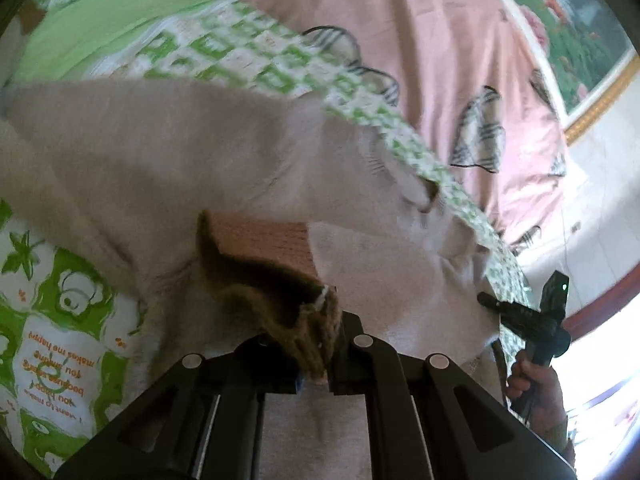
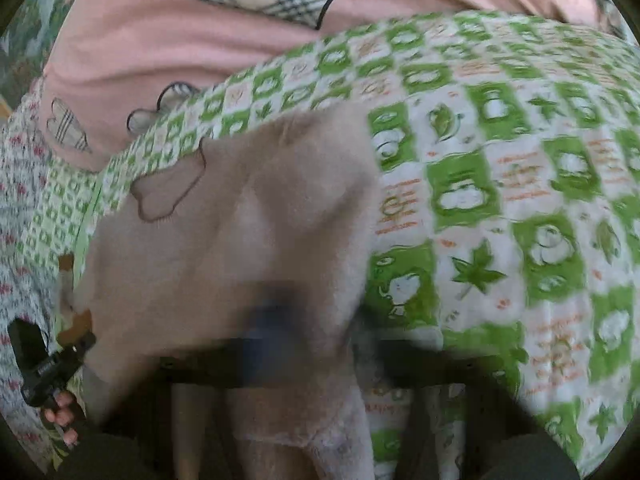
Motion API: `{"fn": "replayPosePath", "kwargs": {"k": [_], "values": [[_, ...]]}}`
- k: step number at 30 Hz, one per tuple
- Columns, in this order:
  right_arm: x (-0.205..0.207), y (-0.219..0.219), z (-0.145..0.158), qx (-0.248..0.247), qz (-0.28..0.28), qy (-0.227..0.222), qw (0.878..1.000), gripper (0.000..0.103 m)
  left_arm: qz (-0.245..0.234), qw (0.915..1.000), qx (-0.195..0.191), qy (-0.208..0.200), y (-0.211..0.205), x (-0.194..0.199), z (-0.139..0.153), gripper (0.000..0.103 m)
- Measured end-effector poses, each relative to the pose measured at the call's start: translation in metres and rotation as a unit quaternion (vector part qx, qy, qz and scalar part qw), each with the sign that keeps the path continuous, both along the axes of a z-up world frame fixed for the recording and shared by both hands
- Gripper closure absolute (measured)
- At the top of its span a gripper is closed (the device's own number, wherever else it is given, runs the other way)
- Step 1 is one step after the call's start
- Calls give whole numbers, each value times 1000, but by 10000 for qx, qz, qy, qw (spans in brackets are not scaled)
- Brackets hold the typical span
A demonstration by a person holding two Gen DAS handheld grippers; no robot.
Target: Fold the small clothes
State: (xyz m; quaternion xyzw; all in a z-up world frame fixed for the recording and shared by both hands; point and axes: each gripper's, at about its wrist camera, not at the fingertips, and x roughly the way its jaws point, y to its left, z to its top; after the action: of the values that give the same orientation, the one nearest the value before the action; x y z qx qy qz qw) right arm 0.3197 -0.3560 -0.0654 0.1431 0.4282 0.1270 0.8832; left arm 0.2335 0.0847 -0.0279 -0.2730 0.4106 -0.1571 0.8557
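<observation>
Left claw (image 1: pixel 320 354): closed tight on the brown ribbed cuff (image 1: pixel 280 284) of the small beige garment (image 1: pixel 180 160). Right claw (image 2: pixel 304 344): blurred in its own view, jaws drawn nearly together with beige cloth between them; grip judged, not confirmed. Garment lies spread on the green-and-white printed bed cover (image 2: pixel 500 200), pink quilt (image 1: pixel 420 40) beyond. For a clean fold: keep both corners taut and level, carry the edge over in one pass, lay it square on the far edge before letting go.
</observation>
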Motion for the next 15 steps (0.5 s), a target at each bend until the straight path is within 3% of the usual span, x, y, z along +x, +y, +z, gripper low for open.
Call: {"fn": "replayPosePath", "kwargs": {"k": [4,10,13,15], "values": [[-9,-27,17,-93,-325,-275,9991,95,-240,9985,318,-384,-22,-2,17,97],[-5,-24,-7,-355,-359,47,9987,94,-267,9979,580,-79,-22,2,-1,96],[-23,-21,16,-710,-648,-324,9948,88,-370,9957,838,-140,-25,-4,4,92],[-32,-10,34,-580,-407,-692,9951,88,-418,9943,975,-125,-28,-6,5,91]]}}
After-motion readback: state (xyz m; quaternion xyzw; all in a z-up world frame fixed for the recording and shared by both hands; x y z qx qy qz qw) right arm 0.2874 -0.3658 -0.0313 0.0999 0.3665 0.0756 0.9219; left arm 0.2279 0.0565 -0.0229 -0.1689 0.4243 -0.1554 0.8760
